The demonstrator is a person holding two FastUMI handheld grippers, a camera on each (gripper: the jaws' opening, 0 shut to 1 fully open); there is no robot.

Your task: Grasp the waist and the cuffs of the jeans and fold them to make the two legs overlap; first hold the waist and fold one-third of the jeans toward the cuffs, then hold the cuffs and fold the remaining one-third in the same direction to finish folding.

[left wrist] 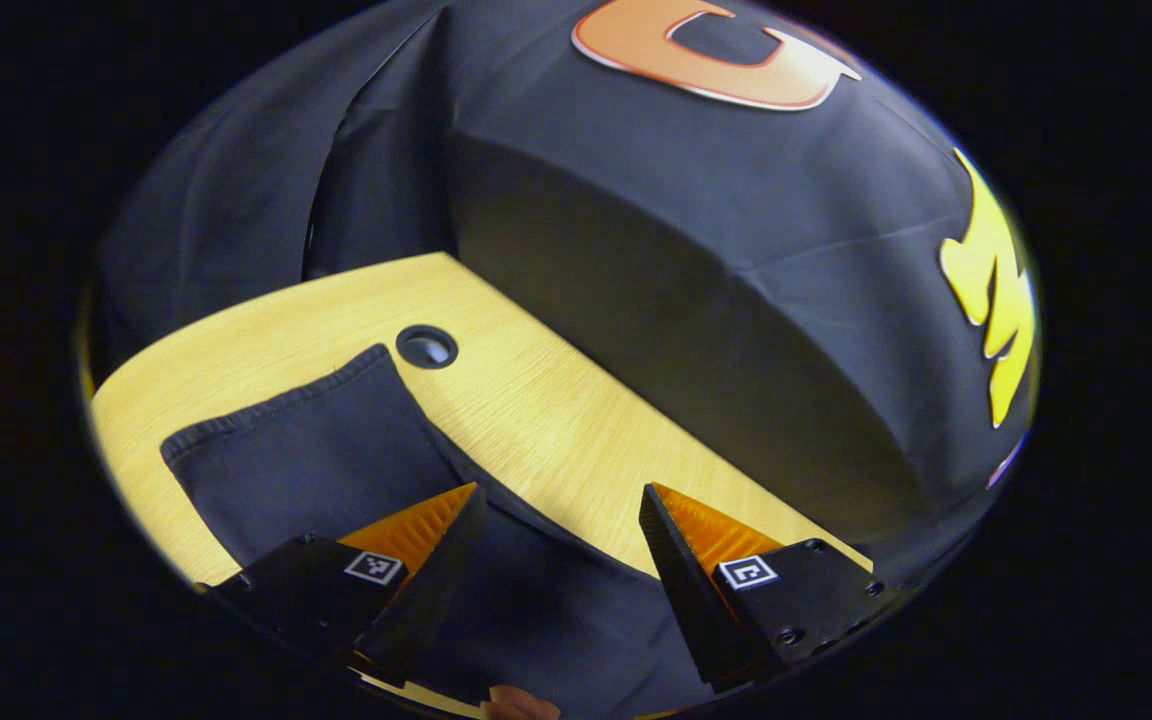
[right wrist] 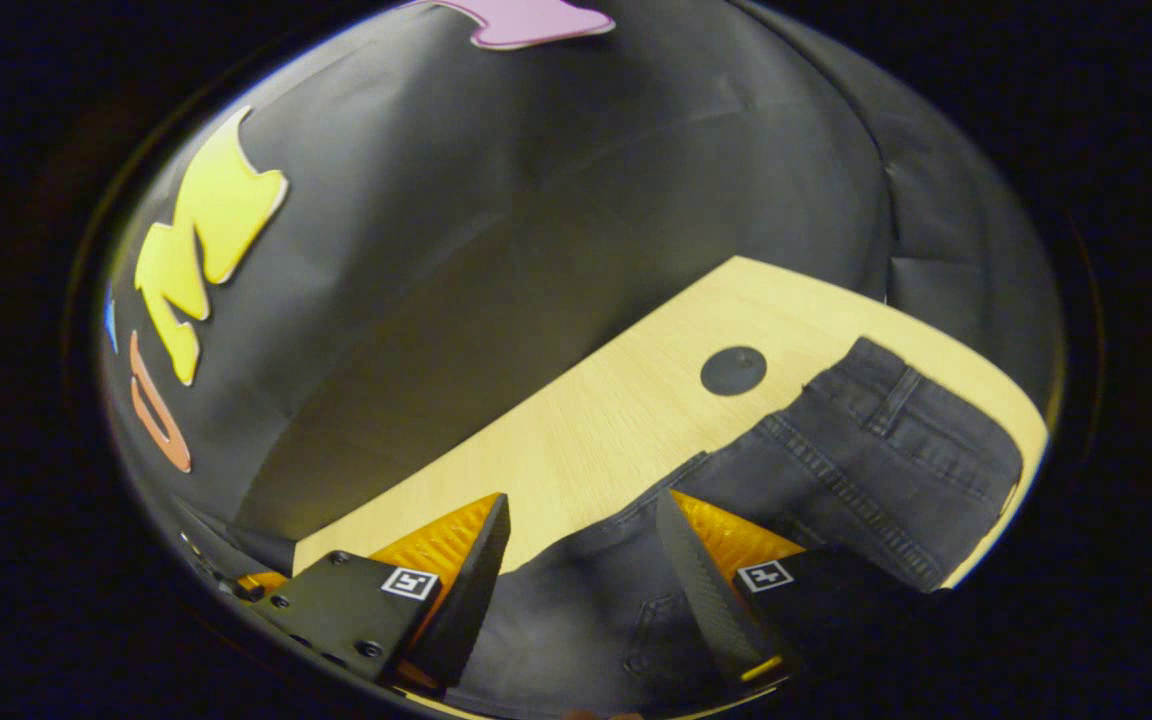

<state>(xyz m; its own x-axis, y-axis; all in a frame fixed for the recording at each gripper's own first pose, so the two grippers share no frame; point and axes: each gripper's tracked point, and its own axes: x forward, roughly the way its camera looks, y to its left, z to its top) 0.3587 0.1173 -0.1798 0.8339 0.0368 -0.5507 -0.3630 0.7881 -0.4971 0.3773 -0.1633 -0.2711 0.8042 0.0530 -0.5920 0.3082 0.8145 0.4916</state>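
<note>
Dark jeans lie flat on a light wooden table (left wrist: 536, 400). In the left gripper view the cuff end of the jeans (left wrist: 306, 450) stretches away to the left, its hem toward the far table edge. My left gripper (left wrist: 561, 500) hangs open above the leg fabric, with nothing between its fingers. In the right gripper view the waist end of the jeans (right wrist: 876, 450) lies to the right, with waistband, belt loop and a back pocket showing. Over the seat of the jeans my right gripper (right wrist: 584, 505) stands open and holds nothing.
A round cable hole (left wrist: 426, 346) sits in the table (right wrist: 616, 400) past the cuff; another round cable hole (right wrist: 733, 370) sits past the waist. The black cloth wall (left wrist: 696, 260) runs close along the table's far edge. A fingertip (left wrist: 521, 705) shows at the bottom.
</note>
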